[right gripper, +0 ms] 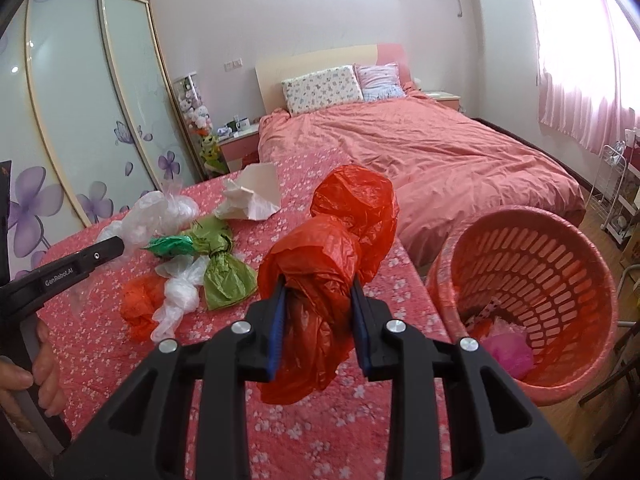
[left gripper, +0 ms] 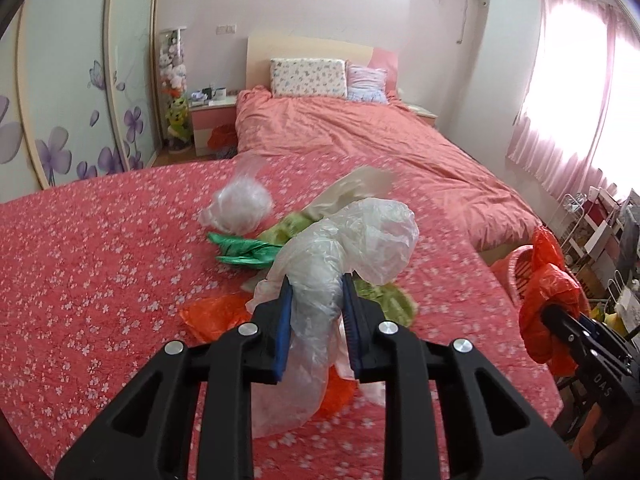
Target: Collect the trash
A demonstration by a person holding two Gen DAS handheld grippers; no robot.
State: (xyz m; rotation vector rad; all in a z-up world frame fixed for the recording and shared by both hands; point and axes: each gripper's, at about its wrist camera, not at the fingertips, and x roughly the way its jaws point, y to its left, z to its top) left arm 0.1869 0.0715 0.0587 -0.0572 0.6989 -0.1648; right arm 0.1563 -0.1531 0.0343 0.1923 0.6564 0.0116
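- Left wrist view first: our left gripper [left gripper: 316,294] is right up front, clenched on a clear bag [left gripper: 340,248]. It bulges out past the blue pads and the tail droops below the jaws.
- Under it we've got the rest of the pile on the flowered quilt [left gripper: 100,260]: an orange bag [left gripper: 216,314] lower left, a green bag [left gripper: 240,250] behind, a white bag [left gripper: 240,204] farther back.
- Way off at the right edge sits our right gripper [left gripper: 560,320] with its red bag [left gripper: 548,304], and a sliver of the basket [left gripper: 516,268] behind it. So the basket lies to the right of the left gripper, across the quilt's edge. That looks like a long reach.

- Right wrist view: right gripper [right gripper: 318,296] is clamped on the red bag [right gripper: 336,240], which stands up and forward between the fingers, long axis running pretty much along them.
- Basket [right gripper: 560,292] is just right of it and lower, beside the quilt [right gripper: 340,432], tipped toward us with some pink stuff already in the bottom.
- We'd say the right hand is clearly the nearer one, so the move is swing right, get over the opening, let go.
- Left gripper [right gripper: 108,250] pokes in from the left over the pile, level-ish, handle held low at the frame edge. Its jaws aren't visible from this side.
- Still lying on the quilt: green, olive bag [right gripper: 228,280], clear and orange bits.
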